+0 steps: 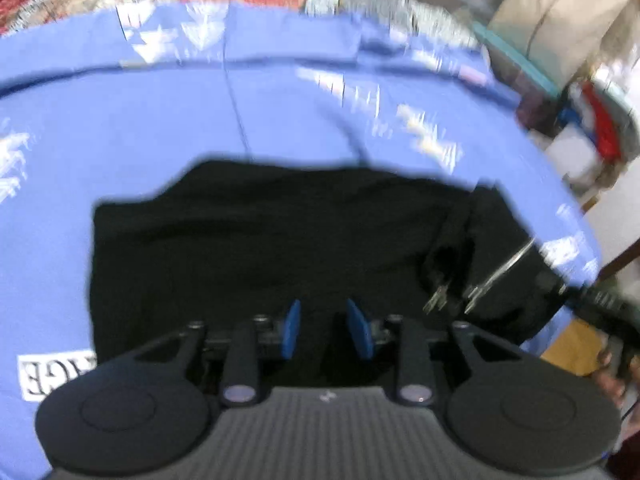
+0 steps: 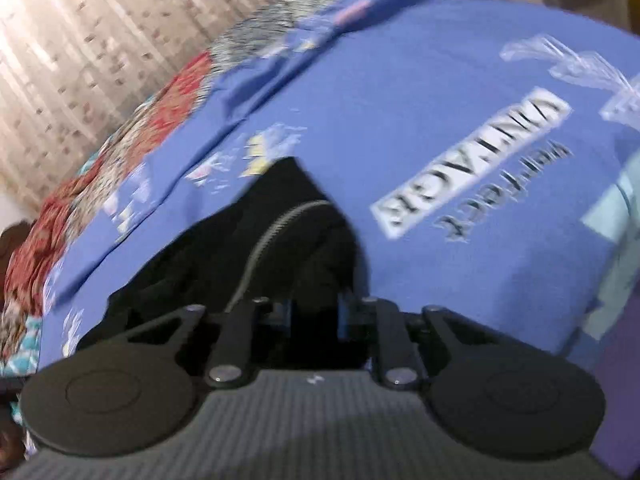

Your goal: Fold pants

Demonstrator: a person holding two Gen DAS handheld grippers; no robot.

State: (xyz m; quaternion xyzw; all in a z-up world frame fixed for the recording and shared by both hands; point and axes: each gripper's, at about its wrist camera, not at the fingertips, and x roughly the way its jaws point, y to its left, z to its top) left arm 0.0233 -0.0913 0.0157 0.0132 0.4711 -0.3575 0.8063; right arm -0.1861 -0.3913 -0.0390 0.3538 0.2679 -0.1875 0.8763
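Left wrist view: black pants (image 1: 260, 248) lie folded on a blue printed sheet (image 1: 120, 128)

Left gripper (image 1: 326, 330) hangs over the near edge of the pants, its blue pads (image 1: 292, 330) apart with nothing between them, jaws released. Right wrist view is blurred; the right gripper (image 2: 314, 320) sits low over dark cloth beside a zipper (image 2: 272, 236), and I cannot tell whether its jaws are clenched on it. Red patterned fabric (image 2: 168, 120) borders the sheet

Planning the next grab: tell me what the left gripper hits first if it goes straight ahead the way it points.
Most likely the black pants, lying on the blue sheet right ahead of the left gripper. Nothing sits between its blue pads; depth is blurred.
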